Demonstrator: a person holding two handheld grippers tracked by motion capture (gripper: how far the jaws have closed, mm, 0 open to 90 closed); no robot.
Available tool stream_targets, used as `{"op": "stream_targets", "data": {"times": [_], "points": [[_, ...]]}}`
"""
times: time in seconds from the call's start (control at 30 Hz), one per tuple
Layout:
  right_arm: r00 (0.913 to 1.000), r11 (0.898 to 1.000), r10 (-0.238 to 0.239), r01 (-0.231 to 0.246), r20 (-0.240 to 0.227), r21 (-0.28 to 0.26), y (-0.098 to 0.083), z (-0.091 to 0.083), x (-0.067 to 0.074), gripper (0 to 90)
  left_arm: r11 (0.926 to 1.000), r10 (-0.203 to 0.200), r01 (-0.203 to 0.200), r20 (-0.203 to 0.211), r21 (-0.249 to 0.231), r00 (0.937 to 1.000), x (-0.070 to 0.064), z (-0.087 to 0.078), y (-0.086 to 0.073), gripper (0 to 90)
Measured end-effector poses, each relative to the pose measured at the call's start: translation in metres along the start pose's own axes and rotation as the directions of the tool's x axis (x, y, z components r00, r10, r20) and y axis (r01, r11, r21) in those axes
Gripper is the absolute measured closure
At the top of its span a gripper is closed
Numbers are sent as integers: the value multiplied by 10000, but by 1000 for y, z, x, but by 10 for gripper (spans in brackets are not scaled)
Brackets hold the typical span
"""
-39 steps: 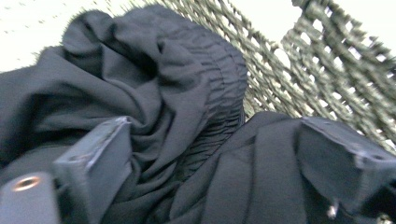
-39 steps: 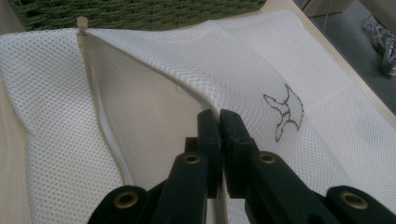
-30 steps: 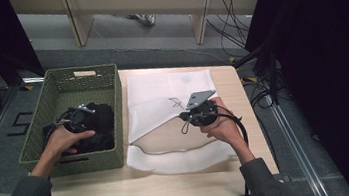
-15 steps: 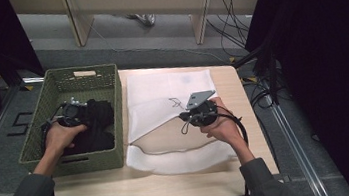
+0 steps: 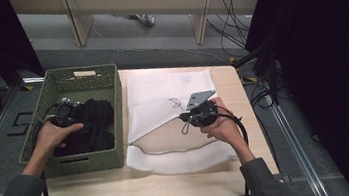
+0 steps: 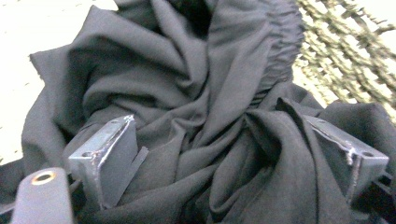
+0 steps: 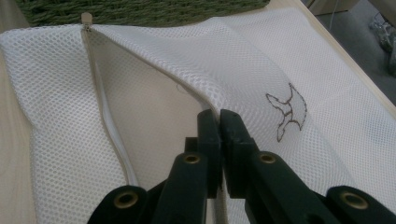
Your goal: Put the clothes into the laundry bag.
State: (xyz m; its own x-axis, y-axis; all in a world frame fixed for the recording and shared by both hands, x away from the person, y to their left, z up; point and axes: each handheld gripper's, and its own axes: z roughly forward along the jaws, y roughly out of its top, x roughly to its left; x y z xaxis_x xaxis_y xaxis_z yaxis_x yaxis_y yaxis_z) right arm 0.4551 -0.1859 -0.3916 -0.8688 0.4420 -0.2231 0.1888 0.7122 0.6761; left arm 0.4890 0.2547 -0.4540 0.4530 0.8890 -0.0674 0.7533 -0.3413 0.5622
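Note:
A black garment [image 5: 96, 123] lies bunched in the green woven basket [image 5: 85, 162] at the table's left. My left gripper [image 5: 63, 114] is down in the basket; its jaws have just been opening. In the left gripper view they stand wide, left gripper [image 6: 219, 127], with folds of the black garment [image 6: 187, 70] heaped between them and draped over the right jaw. A white mesh bag [image 5: 161, 87] lies beside the basket. My right gripper [image 5: 196, 117] is shut on the upper edge of its mouth, lifting it. That pinch shows in the right gripper view: right gripper [image 7: 219, 115], mesh bag [image 7: 243, 60], zipper [image 7: 105, 112].
The basket wall [image 6: 345, 51] stands close behind the cloth. Bare table [image 5: 173, 184] lies in front of the bag. A small stitched motif [image 7: 289, 112] marks the bag's top. Cables [image 5: 263, 97] trail on the floor at the right, and a desk leg [image 5: 202, 21] stands behind the table.
My left hand has moved left inside the basket, toward its left wall. The right hand and the bag's lifted edge have kept still.

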Motion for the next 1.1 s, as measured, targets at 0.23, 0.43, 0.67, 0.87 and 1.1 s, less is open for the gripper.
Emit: {"op": "stream_targets", "data": {"times": [0.23, 0.43, 0.67, 0.87, 1.1], "points": [[10000, 9999, 55, -54, -59, 118, 0, 2, 2, 883, 9974, -495, 459, 639, 563, 9967, 6, 17, -6, 42], [10000, 10000, -28, 29, -84, 92, 0, 3, 1, 883, 9941, -52, -37, 808, 1086, 9967, -1, 28, -5, 0], [10000, 9998, 39, -41, 91, 214, 0, 4, 3, 883, 9923, -609, 560, 411, 1103, 9973, -7, 29, -6, 239], [10000, 9999, 68, -68, 8, 150, 0, 4, 3, 883, 9956, -206, 157, 523, 925, 9984, -4, 23, -3, 515], [10000, 9999, 18, -18, 12, 105, 0, 3, 2, 883, 9985, -376, 342, 802, 430, 9961, -1, 16, -3, 619]]}}
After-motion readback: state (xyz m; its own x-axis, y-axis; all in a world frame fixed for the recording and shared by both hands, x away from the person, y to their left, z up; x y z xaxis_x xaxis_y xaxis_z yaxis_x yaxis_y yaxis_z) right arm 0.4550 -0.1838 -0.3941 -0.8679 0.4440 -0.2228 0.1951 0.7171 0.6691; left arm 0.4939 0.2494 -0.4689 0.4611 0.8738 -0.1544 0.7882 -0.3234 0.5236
